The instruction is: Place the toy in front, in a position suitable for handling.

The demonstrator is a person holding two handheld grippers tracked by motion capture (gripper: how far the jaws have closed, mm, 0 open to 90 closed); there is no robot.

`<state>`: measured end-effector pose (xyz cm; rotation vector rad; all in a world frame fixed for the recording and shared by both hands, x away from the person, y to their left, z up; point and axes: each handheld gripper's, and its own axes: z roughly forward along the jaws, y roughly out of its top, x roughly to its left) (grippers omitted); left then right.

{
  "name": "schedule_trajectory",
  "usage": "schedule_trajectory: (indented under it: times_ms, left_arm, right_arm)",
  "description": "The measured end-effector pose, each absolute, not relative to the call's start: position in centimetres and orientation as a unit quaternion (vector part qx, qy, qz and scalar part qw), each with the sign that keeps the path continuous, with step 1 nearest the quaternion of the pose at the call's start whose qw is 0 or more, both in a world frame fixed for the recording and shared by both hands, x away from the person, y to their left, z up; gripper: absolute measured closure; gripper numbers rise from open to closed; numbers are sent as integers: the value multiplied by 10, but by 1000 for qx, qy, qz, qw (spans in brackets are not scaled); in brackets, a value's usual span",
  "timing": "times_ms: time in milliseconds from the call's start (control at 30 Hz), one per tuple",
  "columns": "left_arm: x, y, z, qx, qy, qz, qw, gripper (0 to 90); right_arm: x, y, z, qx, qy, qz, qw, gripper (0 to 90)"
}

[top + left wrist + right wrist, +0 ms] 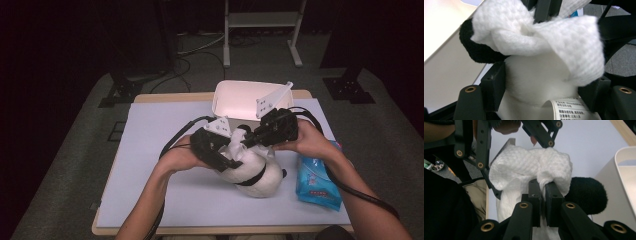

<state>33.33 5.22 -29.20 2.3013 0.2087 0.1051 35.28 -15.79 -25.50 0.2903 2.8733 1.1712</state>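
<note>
- High view: the left gripper (220,145) comes in from the left, its hand (182,159) behind it, and sits against the left side of a white and black plush toy (255,172) lying on the table (150,150) near its middle.
- Left gripper view: the two fingers (494,83) stand on either side of the toy's white body, pressed to it, so this gripper is grasping the toy; a printed label (569,108) hangs from the toy at the bottom, and a black ear (477,50) shows at the left.
- A white wipe (239,140) is bunched on top of the toy, between the two grippers.
- Right gripper view: the fingers (549,197) are clenched tight on a fold of the wipe (531,167), with the black ear (586,195) just beside them.
- High view: the right gripper (250,140) reaches in from the right, held by the right hand (305,140).
- A white bin (240,97) stands at the far edge of the table, behind the grippers.
- A blue pack of wipes (317,180) lies at the right, just beside the toy.
</note>
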Motion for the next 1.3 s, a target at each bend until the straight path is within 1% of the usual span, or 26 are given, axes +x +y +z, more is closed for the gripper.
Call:
schedule_trajectory:
  times_ms: [200,300,367,900,967,1000,1067,1133,1167,1267,1300]
  left_arm:
    - [335,50,-293,908,84,38,408,257]
    - [335,50,-292,905,85,40,414,230]
    - [336,50,-291,905,89,41,414,211]
    - [341,55,-302,905,101,39,411,169]
    - [342,54,-304,904,106,36,412,144]
    - [342,54,-305,902,104,35,417,145]
    - [341,52,-305,899,96,37,426,217]
    - [340,51,-305,898,95,39,427,233]
    - [338,48,-304,898,89,44,429,266]
    - [338,45,-303,897,85,47,430,277]
    - [337,41,-301,899,79,48,429,277]
  right_arm:
    - [354,-165,-262,99,920,380,13,845]
    - [354,-169,-262,101,920,379,18,846]
    - [354,-171,-262,103,921,376,29,846]
    - [352,-195,-262,123,915,382,44,847]
    - [350,-197,-261,125,915,380,47,847]
    - [350,-199,-261,124,915,380,48,847]
    - [349,-202,-260,127,915,379,49,845]
    - [349,-203,-260,128,915,379,49,845]
    - [348,-203,-258,128,916,376,54,845]
    - [347,-202,-256,123,917,375,57,844]
    - [346,-199,-253,117,919,373,50,844]
